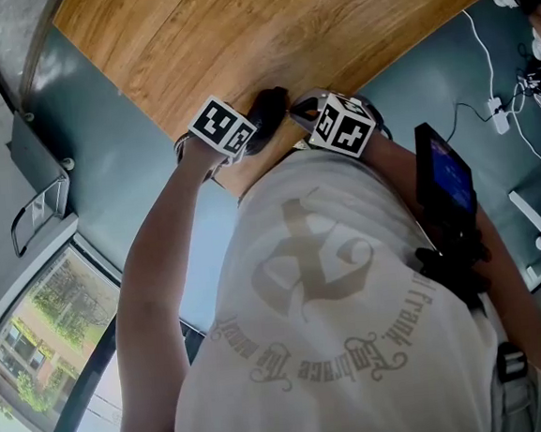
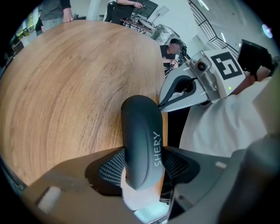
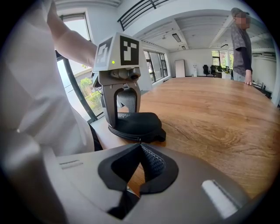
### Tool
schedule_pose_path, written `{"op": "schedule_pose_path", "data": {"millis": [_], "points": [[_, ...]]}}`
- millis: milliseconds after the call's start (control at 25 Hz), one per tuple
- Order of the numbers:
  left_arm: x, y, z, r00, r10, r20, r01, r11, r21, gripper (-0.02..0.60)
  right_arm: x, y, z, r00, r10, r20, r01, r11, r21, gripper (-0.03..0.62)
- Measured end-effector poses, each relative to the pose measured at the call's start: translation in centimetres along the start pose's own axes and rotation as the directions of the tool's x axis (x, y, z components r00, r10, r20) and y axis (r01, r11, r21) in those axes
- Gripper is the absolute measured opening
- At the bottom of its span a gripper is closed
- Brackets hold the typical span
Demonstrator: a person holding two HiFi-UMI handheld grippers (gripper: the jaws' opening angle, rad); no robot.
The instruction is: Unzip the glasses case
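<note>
A dark grey glasses case [image 2: 140, 140] printed SHERY lies at the near edge of the round wooden table [image 2: 65, 87]. My left gripper [image 2: 142, 168] straddles it from above, both pads pressed on its long sides. In the right gripper view the case [image 3: 135, 124] sits just ahead, with the left gripper [image 3: 124, 103] standing over it. My right gripper [image 3: 140, 146] has its jaws together at the case's near rim, where a thin zipper pull [image 3: 140, 141] runs into the tips. From the head view both grippers [image 1: 244, 133] [image 1: 313, 112] meet at the table edge, and the case [image 1: 266, 112] is mostly hidden.
My torso in a white shirt [image 1: 337, 327] is close against the table edge. A person [image 3: 241, 43] stands at the table's far side. A dark device [image 1: 444, 176] hangs at my right hip. Cables [image 1: 496, 106] lie on the floor to the right, and a window [image 1: 45, 324] at the left.
</note>
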State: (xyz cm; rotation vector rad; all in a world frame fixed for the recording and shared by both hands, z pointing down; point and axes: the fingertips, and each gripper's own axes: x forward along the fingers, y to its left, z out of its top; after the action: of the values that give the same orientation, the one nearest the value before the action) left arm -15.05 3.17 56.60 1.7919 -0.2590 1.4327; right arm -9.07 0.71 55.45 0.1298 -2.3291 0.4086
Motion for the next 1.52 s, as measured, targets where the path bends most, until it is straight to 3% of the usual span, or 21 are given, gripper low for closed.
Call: {"op": "schedule_pose_path", "data": {"millis": [440,800,960,1200,1520], "points": [[0.1,0.0,-0.9,0.994,0.070,-0.084,-0.057,0.987,0.150,0.282,0.0,0.0,-0.3,1.000,-0.015,-0.007,0.015,1.000,-0.016,0.005],[0.3,-0.5,-2.1,0.982,0.091,-0.164,-0.044,0.961,0.274,0.284,0.0,0.0,-0.2,1.000,-0.023,-0.001,0.023,0.999,-0.027,0.005],[0.0,-0.3,-3.9,0.963,0.130,-0.236,-0.059,0.956,0.286,0.284,-0.1,0.1,-0.1,1.000,-0.021,-0.001,0.021,0.999,-0.038,0.005],[1.1,-0.7,-2.9,0.973,0.115,-0.198,-0.038,0.934,0.355,0.285,-0.3,-0.4,-0.2,1.000,-0.012,-0.002,0.012,0.999,-0.051,0.005],[1.3,-0.6,-2.2,0.969,0.139,-0.203,-0.046,0.913,0.406,0.285,-0.3,-1.3,0.0,1.000,0.023,-0.001,-0.023,0.997,-0.067,0.005]]}}
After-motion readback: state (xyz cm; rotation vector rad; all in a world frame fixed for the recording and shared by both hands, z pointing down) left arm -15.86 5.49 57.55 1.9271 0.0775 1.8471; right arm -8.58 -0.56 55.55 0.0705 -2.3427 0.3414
